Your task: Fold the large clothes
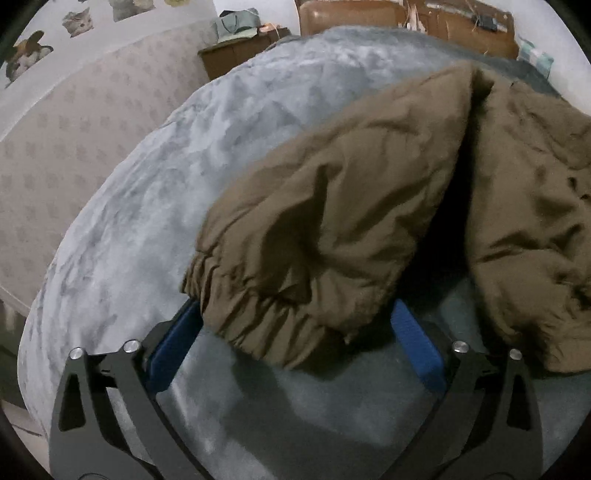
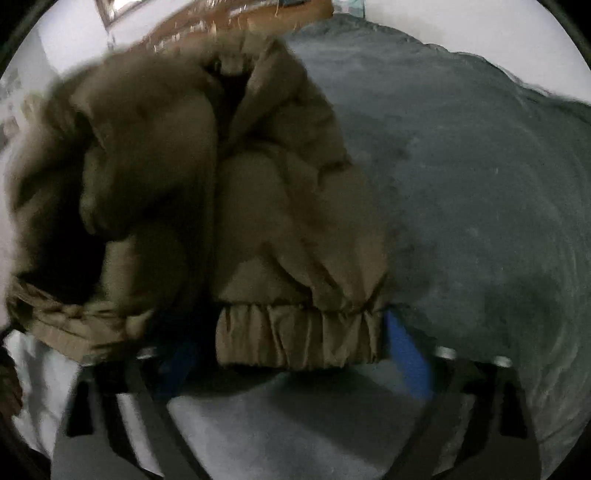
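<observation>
An olive-brown padded jacket [image 1: 369, 192] lies crumpled on a grey plush blanket [image 1: 147, 184]. In the left wrist view one gathered elastic cuff [image 1: 258, 314] rests between the blue pads [image 1: 173, 347] of my left gripper [image 1: 295, 306], whose jaws stand wide apart; the cloth covers the fingertips. The right wrist view is blurred. There the jacket [image 2: 184, 166] heaps up at left, and another elastic cuff [image 2: 295, 336] sits between the pads [image 2: 406, 347] of my right gripper [image 2: 291, 332], with a dark gap showing on the left side.
A brown wooden headboard [image 1: 406, 18] stands at the far end of the bed, with a wooden bedside cabinet [image 1: 236, 55] holding a green bag to its left. A patterned wall panel [image 1: 74, 129] runs along the bed's left side. Bare blanket [image 2: 480, 184] lies right of the jacket.
</observation>
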Demonstrator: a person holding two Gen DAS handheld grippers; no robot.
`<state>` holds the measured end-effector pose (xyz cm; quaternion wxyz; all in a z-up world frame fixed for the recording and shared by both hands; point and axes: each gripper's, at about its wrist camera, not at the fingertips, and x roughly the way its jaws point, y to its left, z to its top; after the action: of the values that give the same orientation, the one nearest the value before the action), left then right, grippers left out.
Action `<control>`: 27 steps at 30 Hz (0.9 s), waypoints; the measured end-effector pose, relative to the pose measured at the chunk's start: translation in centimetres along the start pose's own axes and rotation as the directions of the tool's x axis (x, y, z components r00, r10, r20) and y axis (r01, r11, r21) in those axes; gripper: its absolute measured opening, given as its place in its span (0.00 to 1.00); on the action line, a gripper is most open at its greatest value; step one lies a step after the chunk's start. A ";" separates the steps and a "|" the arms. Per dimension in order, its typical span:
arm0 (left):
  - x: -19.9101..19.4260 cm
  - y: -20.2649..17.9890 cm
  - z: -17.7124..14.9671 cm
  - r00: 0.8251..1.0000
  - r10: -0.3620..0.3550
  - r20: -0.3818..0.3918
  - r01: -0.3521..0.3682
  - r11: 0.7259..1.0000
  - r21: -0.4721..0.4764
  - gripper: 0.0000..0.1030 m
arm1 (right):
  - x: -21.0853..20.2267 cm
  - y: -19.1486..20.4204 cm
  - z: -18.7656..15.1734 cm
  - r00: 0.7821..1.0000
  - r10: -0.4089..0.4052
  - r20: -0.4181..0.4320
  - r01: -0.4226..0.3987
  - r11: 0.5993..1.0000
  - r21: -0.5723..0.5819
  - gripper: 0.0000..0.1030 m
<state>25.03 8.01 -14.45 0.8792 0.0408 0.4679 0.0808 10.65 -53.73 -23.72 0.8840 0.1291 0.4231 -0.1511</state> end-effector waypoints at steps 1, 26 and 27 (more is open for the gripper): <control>0.5 -0.1 0.3 1.000 -0.019 -0.013 0.019 1.000 -0.018 0.62 | -0.1 -0.3 0.2 1.000 -0.002 0.007 0.002 1.000 0.011 0.38; -5.3 17.0 2.7 0.952 0.290 0.098 -0.254 0.928 -0.273 0.59 | -9.3 -19.5 5.6 0.832 -0.519 0.195 0.510 0.854 0.099 0.81; -5.5 16.9 1.8 0.950 0.295 0.097 -0.261 0.927 -0.269 0.78 | -9.6 -18.4 4.8 0.833 -0.515 0.203 0.507 0.857 0.093 0.81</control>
<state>21.72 23.63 -6.45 0.8864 0.0000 0.3825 0.2608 1.34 -70.88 -15.08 0.8506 0.0095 0.3384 -0.4023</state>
